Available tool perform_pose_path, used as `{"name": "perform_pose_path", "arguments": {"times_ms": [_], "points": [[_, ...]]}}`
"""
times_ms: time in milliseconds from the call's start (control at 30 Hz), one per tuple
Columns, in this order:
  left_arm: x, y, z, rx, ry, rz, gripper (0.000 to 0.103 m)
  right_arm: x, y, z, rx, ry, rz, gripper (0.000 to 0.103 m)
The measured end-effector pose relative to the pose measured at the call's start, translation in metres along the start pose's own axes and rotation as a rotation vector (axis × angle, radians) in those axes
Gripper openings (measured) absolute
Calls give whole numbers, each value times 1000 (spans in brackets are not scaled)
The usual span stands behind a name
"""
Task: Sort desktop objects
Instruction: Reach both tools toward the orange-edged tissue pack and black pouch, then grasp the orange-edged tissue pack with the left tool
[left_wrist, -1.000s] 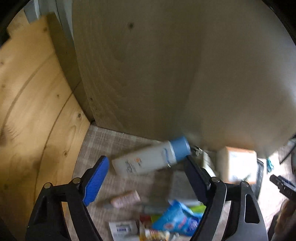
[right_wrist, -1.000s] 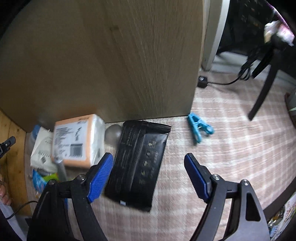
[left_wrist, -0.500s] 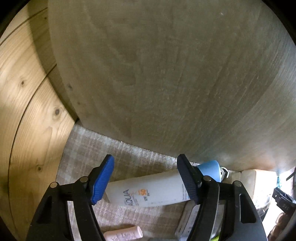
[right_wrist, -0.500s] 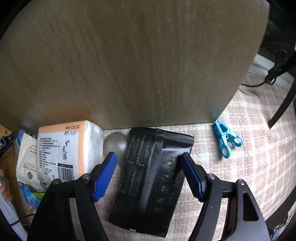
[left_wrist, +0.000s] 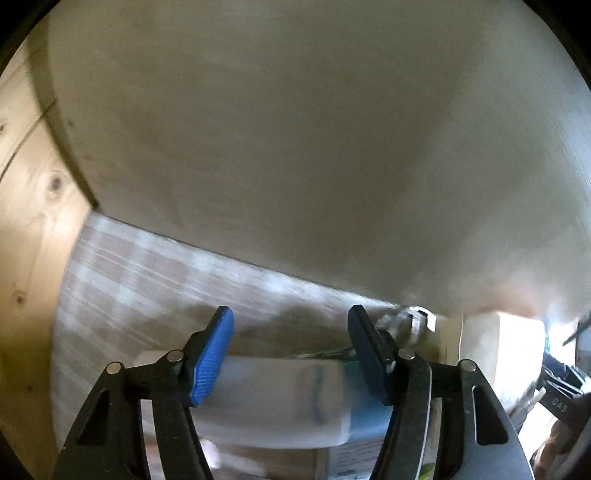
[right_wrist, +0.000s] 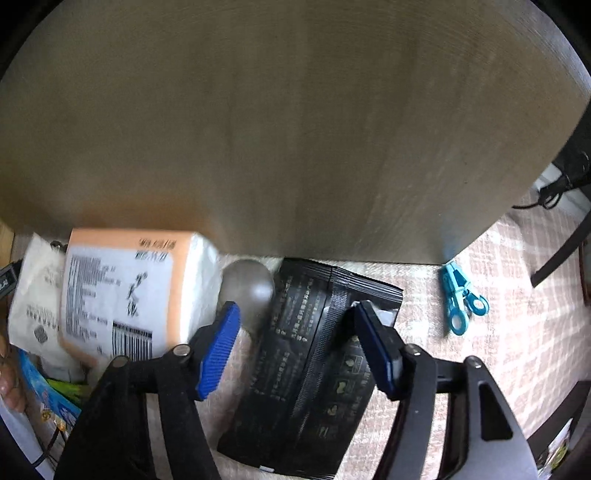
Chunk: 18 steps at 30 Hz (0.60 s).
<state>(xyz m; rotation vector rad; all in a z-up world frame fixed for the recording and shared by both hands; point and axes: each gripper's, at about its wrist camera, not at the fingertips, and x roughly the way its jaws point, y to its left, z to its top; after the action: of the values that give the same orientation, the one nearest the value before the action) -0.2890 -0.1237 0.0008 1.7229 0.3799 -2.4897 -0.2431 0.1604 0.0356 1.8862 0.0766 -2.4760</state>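
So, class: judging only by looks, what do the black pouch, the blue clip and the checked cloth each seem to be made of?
Black pouch: probably plastic film, slightly glossy; flat, with crimped ends and printed text.
Blue clip: likely hard moulded plastic; uniform turquoise, smooth, with ring handles.
Checked cloth: seems woven fabric, matte; a visible thread grid and soft texture.

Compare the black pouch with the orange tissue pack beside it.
The black pouch is dark, flat and thin; the tissue pack is orange and white, thick and blocky. The pouch lies between the closing right gripper's fingers, not yet pressed; the pack lies outside them. Both lie on the checked cloth.
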Motion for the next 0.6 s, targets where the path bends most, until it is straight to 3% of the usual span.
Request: {"name": "perform_pose_path", "arguments": {"times_ms": [167,333,400,600], "points": [[-10,-37,-37,56,14,-87,56,-10,7,-24,-73,-8,-3,54],[-33,-71,-77,157,-24,-79,52,-23,-2,-65,-124,-5,-13,54],[-40,-83,-100,195,3,-116,53,-31,-6,-90,-161,-4,-20,54],[-57,-109,-174,298,32,-99,53,-49,-18,-155,-223,-5,-59,54]]}}
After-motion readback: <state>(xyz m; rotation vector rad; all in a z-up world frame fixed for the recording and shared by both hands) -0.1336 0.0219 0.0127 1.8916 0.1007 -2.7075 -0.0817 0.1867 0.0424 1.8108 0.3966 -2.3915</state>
